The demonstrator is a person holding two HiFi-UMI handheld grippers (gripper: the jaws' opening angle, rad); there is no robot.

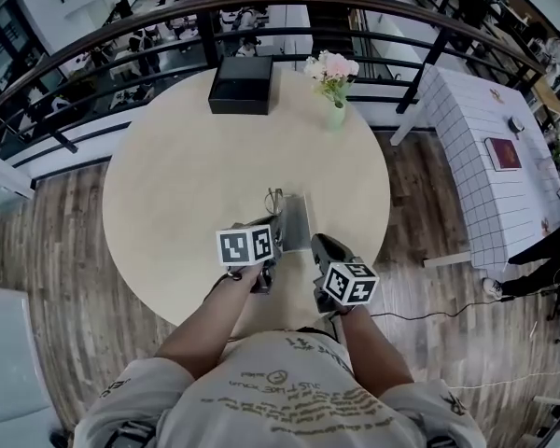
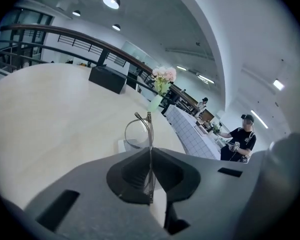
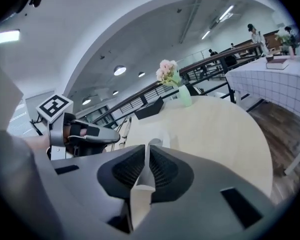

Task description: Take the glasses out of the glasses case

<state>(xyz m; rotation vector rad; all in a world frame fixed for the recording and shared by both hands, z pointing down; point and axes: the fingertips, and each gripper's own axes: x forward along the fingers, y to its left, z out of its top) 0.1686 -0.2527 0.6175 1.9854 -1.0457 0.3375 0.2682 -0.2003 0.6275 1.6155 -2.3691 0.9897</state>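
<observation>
The left gripper (image 2: pixel 150 156) is seen with its jaws drawn narrow, clamped on the glasses (image 2: pixel 149 129). The thin frame is pinched edge-on between the pads, and one clear lens stands up just beyond the jaw tips, above the tabletop (image 1: pixel 187 175). A pale corner of the glasses case (image 3: pixel 141 196) shows just below and beyond that lens.

The right gripper (image 3: pixel 146 156) is likewise closed down to a narrow gap, and a thin cream-white edge of the glasses case is gripped between its ribbed pads. The rest of the case runs forward past the jaw tips. In the right gripper view, the left gripper is seen close by on that gripper's left, with the glasses rising at its tip. From the head view, the two grippers are held side by side at the near edge of the round tabletop, and the case lies just ahead of them, between their tips. Whether the case is raised off the tabletop cannot be told.

Well beyond both grippers, at the far edge of the tabletop, a black box (image 1: pixel 242 84) is set ahead of the left gripper. A green vase of pink flowers (image 1: pixel 333 77) stands beside the box, ahead of the right gripper.
</observation>
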